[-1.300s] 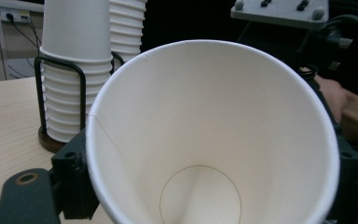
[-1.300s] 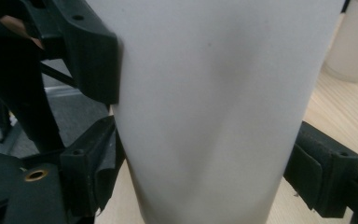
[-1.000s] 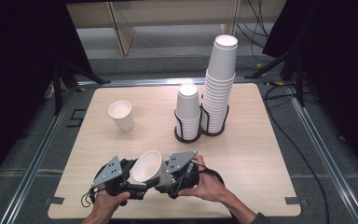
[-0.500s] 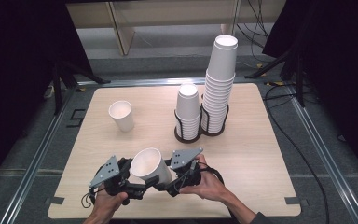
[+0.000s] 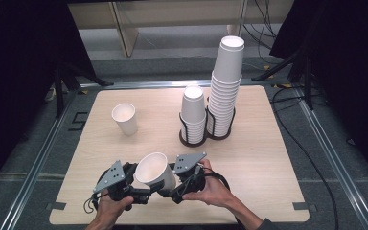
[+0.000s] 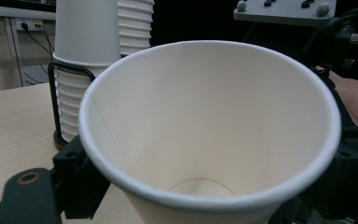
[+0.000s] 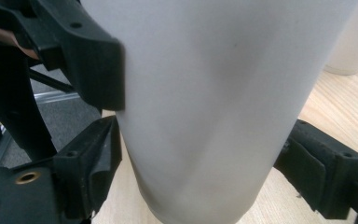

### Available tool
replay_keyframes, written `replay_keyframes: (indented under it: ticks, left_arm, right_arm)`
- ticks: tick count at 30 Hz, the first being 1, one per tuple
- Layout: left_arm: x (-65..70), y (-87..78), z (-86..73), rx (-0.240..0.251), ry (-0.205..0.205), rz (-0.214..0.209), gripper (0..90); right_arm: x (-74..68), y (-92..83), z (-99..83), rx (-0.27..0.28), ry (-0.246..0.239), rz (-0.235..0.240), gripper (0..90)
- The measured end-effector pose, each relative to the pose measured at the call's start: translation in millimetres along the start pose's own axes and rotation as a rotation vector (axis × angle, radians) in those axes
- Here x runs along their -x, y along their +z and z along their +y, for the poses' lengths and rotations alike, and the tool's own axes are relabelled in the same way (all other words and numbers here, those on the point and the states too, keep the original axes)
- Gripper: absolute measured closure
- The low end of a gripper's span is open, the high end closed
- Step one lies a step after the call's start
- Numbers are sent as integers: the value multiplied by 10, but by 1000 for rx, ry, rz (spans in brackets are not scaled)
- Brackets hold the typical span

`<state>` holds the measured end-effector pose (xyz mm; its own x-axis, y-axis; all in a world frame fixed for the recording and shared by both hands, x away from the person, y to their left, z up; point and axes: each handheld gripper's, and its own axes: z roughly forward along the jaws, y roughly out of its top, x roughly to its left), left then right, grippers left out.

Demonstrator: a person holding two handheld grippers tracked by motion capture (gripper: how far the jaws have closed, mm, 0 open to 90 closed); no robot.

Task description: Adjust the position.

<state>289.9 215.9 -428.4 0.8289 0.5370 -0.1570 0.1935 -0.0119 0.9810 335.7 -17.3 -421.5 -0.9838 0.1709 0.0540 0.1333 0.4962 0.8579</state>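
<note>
Paper cup (image 5: 154, 171) unmoved since earlier frames; left gripper (image 5: 133, 186) jaws reopened briefly, just closed again on it; right gripper (image 5: 178, 184) clamps its wall; no legible markings.

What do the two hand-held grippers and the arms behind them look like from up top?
Both are black, angular units. The left hand-held gripper and right hand-held gripper each carry a grey three-cornered plate with small studs on top. A black cable loops from the right one. The forearms are bare, no sleeves visible.
</note>
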Motion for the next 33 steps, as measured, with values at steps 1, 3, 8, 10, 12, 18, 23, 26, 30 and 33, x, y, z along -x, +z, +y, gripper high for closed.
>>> replay_keyframes:
  ticks: [1,3,8,10,12,18,23,26,30,33]
  left_arm:
    - [-1,3,-2,1,-1,2,161]
    - [0,6,-5,0,-4,5,162]
    - [-21,-4,-5,-17,-3,50,164]
    - [-47,0,-15,-18,-6,72,164]
    - [-88,2,-25,-30,-3,111,164]
    - [-271,46,-27,-55,27,250,165]
    - [-444,136,-28,-64,43,335,165]
    - [-532,213,-21,-69,50,369,165]
    - [-644,317,-19,-77,59,408,164]
    - [-705,379,-25,-83,55,427,164]
  right_arm:
    - [1,0,-2,0,-3,-4,179]
    - [3,3,-1,9,5,-6,175]
    - [15,-8,-1,5,3,-18,162]
    - [21,-27,-13,-3,22,-29,158]
    - [36,-62,-28,0,22,-41,158]
    - [82,-229,-165,-30,57,-131,162]
    - [121,-361,-289,-24,93,-186,168]
    - [142,-427,-345,-24,98,-216,171]
    - [168,-508,-443,-26,150,-245,170]
    - [181,-552,-504,-20,170,-255,166]
